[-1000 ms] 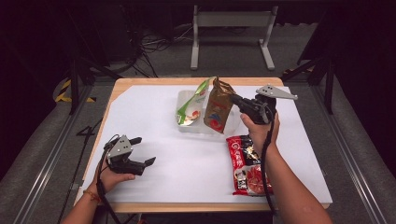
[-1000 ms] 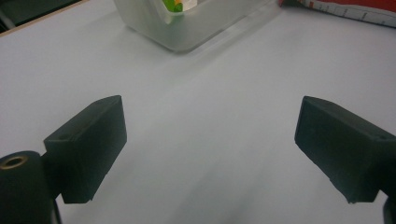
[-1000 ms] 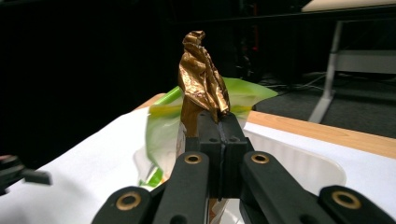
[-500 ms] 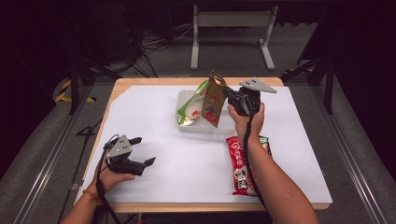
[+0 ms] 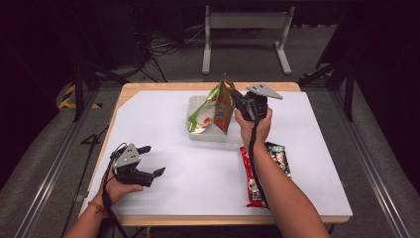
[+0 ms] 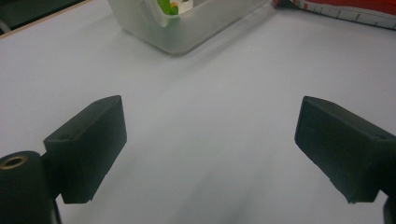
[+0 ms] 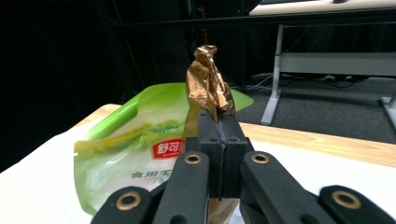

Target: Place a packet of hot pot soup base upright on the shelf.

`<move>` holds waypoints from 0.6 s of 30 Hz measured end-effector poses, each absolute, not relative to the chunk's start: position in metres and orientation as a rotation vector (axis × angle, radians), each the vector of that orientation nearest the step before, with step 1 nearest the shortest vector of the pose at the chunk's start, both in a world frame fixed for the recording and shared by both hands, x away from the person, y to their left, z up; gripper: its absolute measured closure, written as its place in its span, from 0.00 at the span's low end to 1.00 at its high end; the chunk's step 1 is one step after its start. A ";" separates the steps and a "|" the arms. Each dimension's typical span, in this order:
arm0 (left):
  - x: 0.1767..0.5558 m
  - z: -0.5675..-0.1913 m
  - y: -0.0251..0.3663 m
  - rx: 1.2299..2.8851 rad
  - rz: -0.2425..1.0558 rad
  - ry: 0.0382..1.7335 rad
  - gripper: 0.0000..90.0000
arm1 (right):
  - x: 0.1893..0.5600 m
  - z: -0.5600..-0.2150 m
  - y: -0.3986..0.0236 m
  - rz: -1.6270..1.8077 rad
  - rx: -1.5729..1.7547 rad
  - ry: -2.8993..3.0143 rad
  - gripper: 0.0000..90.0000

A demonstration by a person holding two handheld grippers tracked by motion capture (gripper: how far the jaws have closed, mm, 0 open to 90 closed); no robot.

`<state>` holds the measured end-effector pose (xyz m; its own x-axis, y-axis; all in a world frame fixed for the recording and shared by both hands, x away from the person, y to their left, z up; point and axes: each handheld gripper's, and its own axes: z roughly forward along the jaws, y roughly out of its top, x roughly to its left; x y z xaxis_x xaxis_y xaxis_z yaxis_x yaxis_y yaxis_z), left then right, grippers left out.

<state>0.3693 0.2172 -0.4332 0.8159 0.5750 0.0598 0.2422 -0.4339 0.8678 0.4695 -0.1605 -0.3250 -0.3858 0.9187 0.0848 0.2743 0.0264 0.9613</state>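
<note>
While the left claw [image 5: 148, 161] rests low on the white-covered worktop [image 5: 198, 173] near its front left corner, its 2 black jaws stand spread wide with nothing between them; in the left gripper view only bare white sheet lies between the 2 pads. The person's left hand [image 5: 115, 187] grips that tool from below and behind.

Farther back, the right claw [image 7: 218, 122] is pressed together on the crumpled top edge of a brown-gold snack bag [image 7: 208, 86], pinching the foil so that a twisted tuft stands up above the jaws. In the high view that bag [image 5: 226, 106] hangs upright from the claw over the clear plastic tub [image 5: 218, 135], which sits near the middle of the far half of the worktop. Whether the bag's lower edge touches the tub I cannot tell. A green snack bag [image 5: 204, 115] leans tilted in the tub, just beside the brown-gold one and on its left; in the right gripper view the green bag [image 7: 140, 154] spreads behind and to the left of the pinched foil.

Nearer the person, under the right forearm, a red packet [image 5: 250, 173] lies flat on the sheet, with a dark packet [image 5: 278, 154] touching it on the right. Both are apart from the tub.
</note>
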 end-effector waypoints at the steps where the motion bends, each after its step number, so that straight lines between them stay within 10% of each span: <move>1: 0.369 -0.433 0.217 2.028 0.431 0.603 0.11 | 0.470 -0.327 -0.159 1.377 1.213 1.730 1.00; 18: 0.369 -0.434 0.216 2.034 0.428 0.601 0.11 | 0.468 -0.353 -0.158 1.341 1.138 1.866 0.99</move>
<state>0.3690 0.2157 -0.4335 0.8187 0.5711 0.0597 0.2431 -0.4388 0.8651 0.4679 -0.1580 -0.3533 -0.4759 0.8790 0.0292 0.3081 0.1356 0.9417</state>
